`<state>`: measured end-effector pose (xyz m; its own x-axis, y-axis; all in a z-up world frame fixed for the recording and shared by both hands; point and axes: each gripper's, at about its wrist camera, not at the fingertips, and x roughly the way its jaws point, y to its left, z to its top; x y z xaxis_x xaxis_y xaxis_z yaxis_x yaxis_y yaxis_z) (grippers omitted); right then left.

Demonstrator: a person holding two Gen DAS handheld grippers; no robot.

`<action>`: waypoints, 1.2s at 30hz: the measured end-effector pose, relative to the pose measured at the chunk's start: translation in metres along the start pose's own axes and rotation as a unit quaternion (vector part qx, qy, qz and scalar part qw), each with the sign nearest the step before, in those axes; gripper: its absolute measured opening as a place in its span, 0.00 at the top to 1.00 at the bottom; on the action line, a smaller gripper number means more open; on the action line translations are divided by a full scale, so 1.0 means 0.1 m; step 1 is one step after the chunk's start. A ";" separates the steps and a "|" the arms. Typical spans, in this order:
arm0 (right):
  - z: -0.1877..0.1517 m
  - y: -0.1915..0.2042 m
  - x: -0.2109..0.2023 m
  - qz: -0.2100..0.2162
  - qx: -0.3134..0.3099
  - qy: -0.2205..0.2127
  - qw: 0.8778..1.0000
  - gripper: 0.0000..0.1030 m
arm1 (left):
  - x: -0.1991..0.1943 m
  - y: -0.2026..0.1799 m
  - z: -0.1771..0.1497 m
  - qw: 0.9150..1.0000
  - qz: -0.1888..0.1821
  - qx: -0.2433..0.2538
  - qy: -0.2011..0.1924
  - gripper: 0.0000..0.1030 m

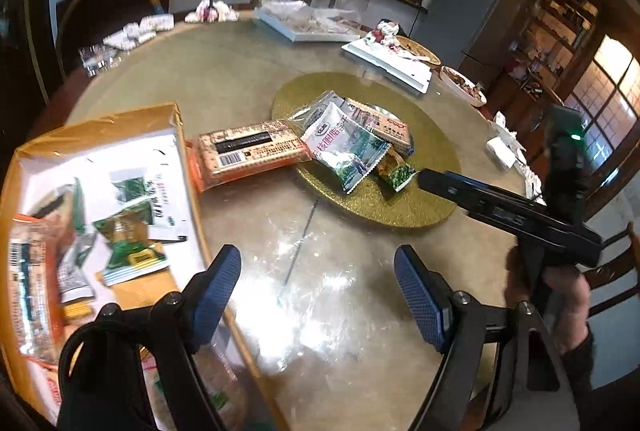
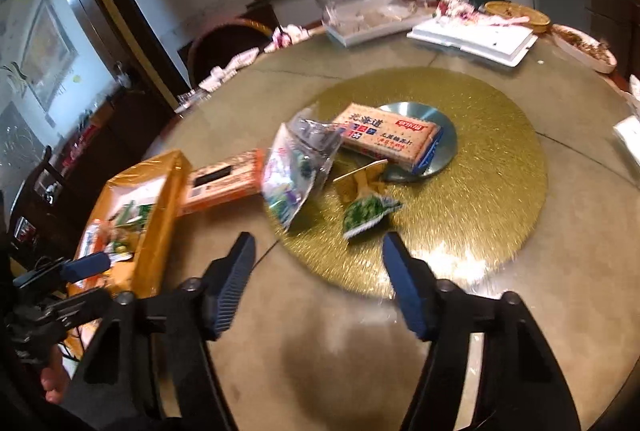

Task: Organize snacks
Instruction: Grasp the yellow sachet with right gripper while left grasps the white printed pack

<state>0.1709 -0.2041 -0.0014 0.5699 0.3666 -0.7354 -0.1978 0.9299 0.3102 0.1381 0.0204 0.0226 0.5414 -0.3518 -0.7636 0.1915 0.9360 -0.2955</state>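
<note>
The left gripper (image 1: pixel 318 287) hangs over bare table (image 1: pixel 224 71) with its blue pads (image 1: pixel 420 295) spread wide and nothing between them. At its 9 o'clock sits the orange box (image 1: pixel 100 119), already holding several snack packets (image 1: pixel 128 251). An orange cracker pack (image 1: pixel 252 155) lies on the table just beside the box, at 11 o'clock from the left gripper.

The right gripper (image 2: pixel 318 279) hovers at the near edge of the gold round mat (image 2: pixel 480 135), its fingers (image 2: pixel 404 291) apart and empty. At its 12 o'clock a small green packet (image 2: pixel 368 215) lies on the mat; farther up, a blue cracker pack (image 2: pixel 392 139) rests on a silver disc (image 2: pixel 444 127), and a clear-and-green pouch (image 2: pixel 292 171) lies at 11 o'clock, overlapping the mat's edge
</note>
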 end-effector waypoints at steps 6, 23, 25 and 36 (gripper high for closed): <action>0.29 -0.13 0.47 -0.030 0.011 0.039 0.999 0.50 | 0.12 0.01 0.17 1.000 -0.002 -0.017 0.010 0.23; -0.37 -0.38 0.07 -0.052 0.065 0.068 0.994 0.68 | 0.95 -0.06 0.76 0.989 -0.002 -0.131 0.061 0.23; -0.51 -0.37 -0.05 -0.052 0.076 0.061 0.994 0.68 | 1.05 -0.10 0.85 0.989 0.000 -0.138 0.059 0.23; -0.71 -0.38 -0.19 -0.047 0.079 0.032 0.995 0.69 | 1.50 -0.42 0.94 0.985 0.111 -0.122 0.048 0.19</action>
<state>0.1112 -0.2444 -0.0415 0.5278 0.2837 -0.8006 -0.0156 0.9456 0.3248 0.2880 -0.0702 -0.0254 0.4657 -0.1490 -0.8723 -0.1327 0.9628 -0.2353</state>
